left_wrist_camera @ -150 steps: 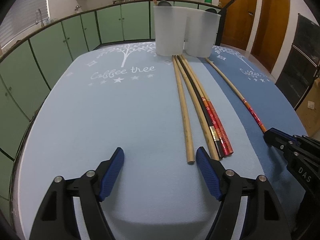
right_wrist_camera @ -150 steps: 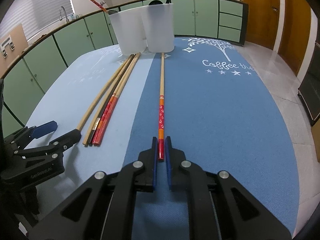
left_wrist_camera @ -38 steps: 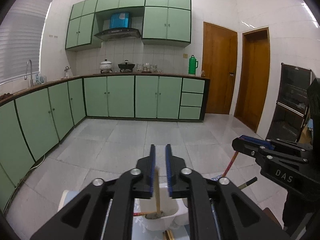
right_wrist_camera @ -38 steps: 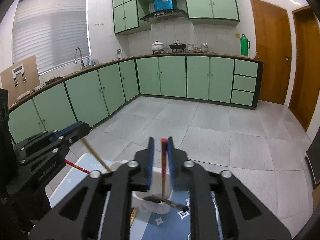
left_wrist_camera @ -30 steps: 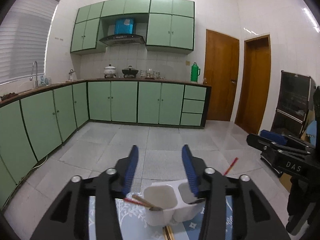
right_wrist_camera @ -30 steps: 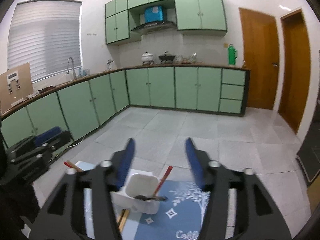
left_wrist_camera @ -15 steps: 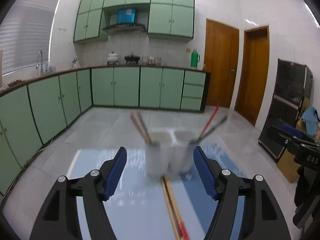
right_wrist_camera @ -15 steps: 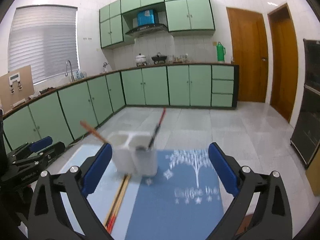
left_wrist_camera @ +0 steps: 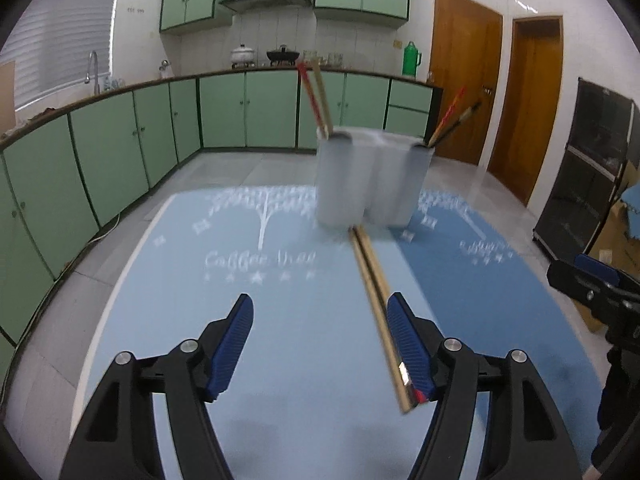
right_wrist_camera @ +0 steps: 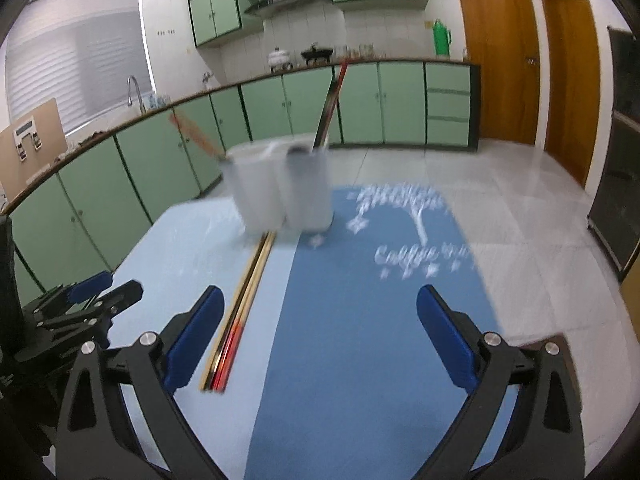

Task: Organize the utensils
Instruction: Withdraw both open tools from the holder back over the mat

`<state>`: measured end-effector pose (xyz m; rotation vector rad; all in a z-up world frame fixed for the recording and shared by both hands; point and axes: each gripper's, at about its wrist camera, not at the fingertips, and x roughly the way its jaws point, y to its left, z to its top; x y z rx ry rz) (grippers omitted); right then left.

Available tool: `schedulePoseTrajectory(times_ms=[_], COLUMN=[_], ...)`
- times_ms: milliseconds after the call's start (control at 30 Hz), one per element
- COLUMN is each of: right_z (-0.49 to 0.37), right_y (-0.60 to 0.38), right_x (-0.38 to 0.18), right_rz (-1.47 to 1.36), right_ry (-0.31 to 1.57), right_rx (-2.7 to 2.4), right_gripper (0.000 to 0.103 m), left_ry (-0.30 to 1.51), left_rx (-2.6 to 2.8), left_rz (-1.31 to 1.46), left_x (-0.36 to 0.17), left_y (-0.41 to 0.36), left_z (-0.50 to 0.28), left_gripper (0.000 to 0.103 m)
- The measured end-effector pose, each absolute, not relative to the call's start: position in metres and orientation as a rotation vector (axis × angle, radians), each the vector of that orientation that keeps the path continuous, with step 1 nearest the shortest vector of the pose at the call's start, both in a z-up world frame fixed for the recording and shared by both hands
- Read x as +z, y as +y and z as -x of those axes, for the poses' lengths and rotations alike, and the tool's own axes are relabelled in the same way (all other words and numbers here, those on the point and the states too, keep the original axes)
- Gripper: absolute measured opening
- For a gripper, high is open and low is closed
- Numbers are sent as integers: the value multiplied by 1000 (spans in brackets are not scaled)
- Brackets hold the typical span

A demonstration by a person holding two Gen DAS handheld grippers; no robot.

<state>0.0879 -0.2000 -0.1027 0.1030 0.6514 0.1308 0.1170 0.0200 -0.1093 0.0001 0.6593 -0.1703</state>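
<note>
Both tools gape empty — left tool point(left_wrist_camera: 320, 344), right tool point(right_wrist_camera: 318, 336); mat point(left_wrist_camera: 260, 258) reads "Coffee tree".

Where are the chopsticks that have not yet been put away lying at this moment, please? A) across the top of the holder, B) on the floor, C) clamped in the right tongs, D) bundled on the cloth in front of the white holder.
D: the loose chopsticks lie bundled on the blue cloth, running up to the white holder; both tongs are open and empty.
</note>
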Motion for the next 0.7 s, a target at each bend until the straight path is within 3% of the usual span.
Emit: schedulePoseTrajectory(times_ms=[567, 700], right_z=[-84, -86], right_y=[-145, -137], right_x=[-172, -176], right_rz=[-20, -7], right_ry=[832, 858], right_rx=[172, 182], right_gripper=[94, 84], left_ry=[811, 825], left_rx=[-130, -129], left_rz=[-7, 0], left_x=[-158, -161], left_y=[40, 42], left_z=[-121, -122], left_gripper=[68, 69])
